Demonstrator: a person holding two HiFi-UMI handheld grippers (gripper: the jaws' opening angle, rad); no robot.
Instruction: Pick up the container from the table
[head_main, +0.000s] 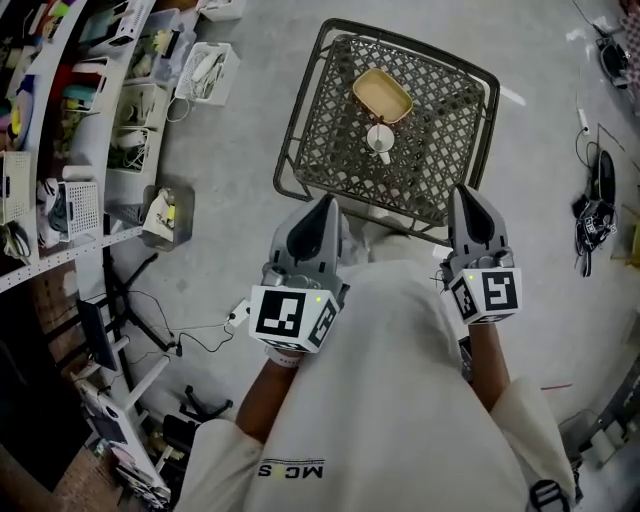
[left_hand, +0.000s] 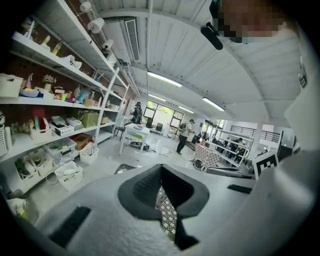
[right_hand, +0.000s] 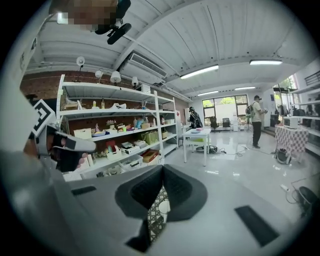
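Note:
A shallow yellow container (head_main: 382, 94) sits on the far part of a dark lattice-top metal table (head_main: 330, 135) in the head view. Just nearer lies a small white round object (head_main: 380, 139). My left gripper (head_main: 326, 203) and right gripper (head_main: 466, 192) are held side by side at the table's near edge, well short of the container. Both are shut, with nothing between the jaws. In the left gripper view, the left gripper (left_hand: 161, 167) shows only lattice (left_hand: 167, 215) through the slit below its tips. In the right gripper view, the right gripper (right_hand: 162, 168) shows lattice and the white object (right_hand: 163, 205).
Shelving (head_main: 60, 130) full of bins runs along the left, with white baskets (head_main: 205, 68) on the floor beside it. Cables and gear (head_main: 595, 215) lie on the floor at the right. A white table (right_hand: 197, 135) and a person (right_hand: 257, 120) stand far off.

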